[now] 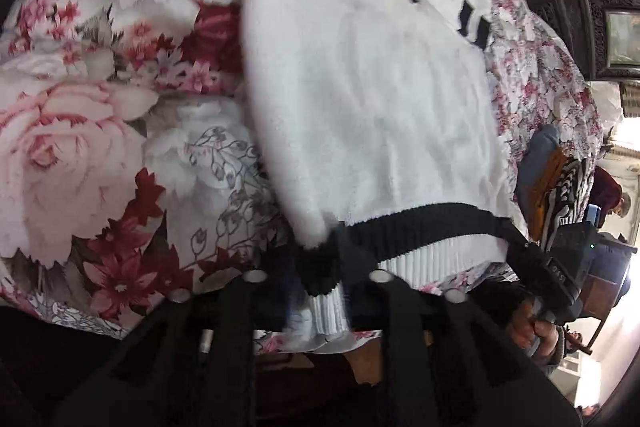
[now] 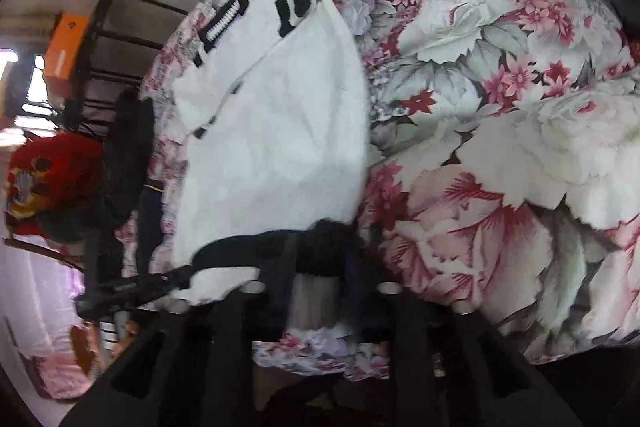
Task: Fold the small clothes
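Note:
A white fluffy sweater (image 1: 360, 87) (image 2: 272, 131) with black trim lies lengthwise on a floral bedspread (image 1: 80, 147) (image 2: 500, 67). Its black-and-white ribbed hem (image 1: 420, 223) stretches between the two grippers at the near edge of the bed. My left gripper (image 1: 320, 291) is shut on the left corner of the hem, with ribbed fabric bunched between its fingers. My right gripper (image 2: 320, 283) is shut on the other corner. Each gripper also shows at the side of the other's view: the right gripper (image 1: 556, 267) with a hand under it, and the left gripper (image 2: 132, 287).
A pile of blue, orange and striped clothes (image 1: 552, 183) lies on the bed's far side beyond the sweater. A person in dark red (image 1: 608, 191) sits behind it. A black metal rack (image 2: 120, 39), an orange box (image 2: 66, 47) and a red plush item (image 2: 52, 179) stand beside the bed.

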Tool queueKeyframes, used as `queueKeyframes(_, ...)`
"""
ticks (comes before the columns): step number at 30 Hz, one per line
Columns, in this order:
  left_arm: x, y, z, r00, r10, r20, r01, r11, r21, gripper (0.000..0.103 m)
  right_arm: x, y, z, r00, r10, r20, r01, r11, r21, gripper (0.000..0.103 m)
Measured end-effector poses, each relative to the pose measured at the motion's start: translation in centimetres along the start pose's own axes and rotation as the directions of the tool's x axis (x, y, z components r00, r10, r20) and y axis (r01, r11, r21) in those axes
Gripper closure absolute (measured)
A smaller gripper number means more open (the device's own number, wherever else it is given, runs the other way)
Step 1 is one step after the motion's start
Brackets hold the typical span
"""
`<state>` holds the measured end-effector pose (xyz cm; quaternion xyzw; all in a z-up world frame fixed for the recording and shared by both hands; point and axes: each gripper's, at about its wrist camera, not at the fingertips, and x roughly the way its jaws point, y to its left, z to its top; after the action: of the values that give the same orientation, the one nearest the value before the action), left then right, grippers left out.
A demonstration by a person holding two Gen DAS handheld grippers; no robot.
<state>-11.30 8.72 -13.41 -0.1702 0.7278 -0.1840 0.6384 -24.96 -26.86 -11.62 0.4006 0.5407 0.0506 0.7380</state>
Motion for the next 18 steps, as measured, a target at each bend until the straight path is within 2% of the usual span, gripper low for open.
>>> queueKeyframes(1,-0.3,0.0,0.1,1.000,-0.025,0.014,0.025,1.000,-0.007,0.033,0.0,0.1,0.0,1.000,-0.004,0.002,0.004,1.000,-0.005,0.070)
queueKeyframes(2,-0.5,0.2,0.0,0.999,-0.040,0.022,0.040,0.999,-0.018,0.025,0.1,0.3,-0.1,1.000,-0.014,0.004,0.014,1.000,-0.020,0.068)
queueKeyframes(3,-0.4,0.2,0.0,0.999,-0.049,0.022,0.050,0.998,-0.026,0.023,0.1,0.5,-0.2,1.000,-0.019,0.007,0.020,0.999,-0.032,0.068)
queueKeyframes(6,0.4,-0.4,-0.1,1.000,0.018,0.010,-0.018,1.000,0.014,0.023,0.3,0.8,-0.3,0.999,-0.029,0.014,0.030,0.999,-0.044,0.068)
queueKeyframes(8,0.8,-1.4,-0.4,0.997,0.071,0.022,-0.072,0.996,0.044,0.028,0.4,0.9,-0.4,0.999,-0.039,0.020,0.040,0.998,-0.054,0.069)
queueKeyframes(9,0.8,-1.6,-0.4,0.995,0.096,0.033,-0.098,0.993,0.059,0.042,0.4,1.2,-0.5,0.998,-0.050,0.027,0.051,0.996,-0.068,0.078)
queueKeyframes(10,0.7,-1.8,-0.4,0.993,0.110,0.043,-0.113,0.991,0.076,0.063,0.5,1.4,-0.5,0.998,-0.055,0.033,0.057,0.995,-0.079,0.085)
queueKeyframes(11,0.6,-1.8,-0.4,0.995,0.095,0.042,-0.098,0.992,0.077,0.074,0.4,1.6,-0.5,0.998,-0.048,0.038,0.051,0.995,-0.089,0.089)
queueKeyframes(12,0.2,-1.6,-0.2,0.996,0.074,0.049,-0.077,0.995,0.063,0.090,0.3,1.6,-0.5,0.998,-0.036,0.043,0.039,0.995,-0.087,0.090)
queueKeyframes(15,-1.0,-1.0,0.1,0.996,0.040,0.082,-0.043,0.999,0.033,0.093,-0.9,1.7,-0.1,0.996,0.009,0.093,-0.002,0.997,-0.074,0.090)
queueKeyframes(18,-2.2,-1.2,0.3,0.993,0.026,0.117,-0.032,0.998,0.053,0.093,-1.7,1.9,0.7,0.988,0.074,0.134,-0.068,0.997,-0.048,0.090)
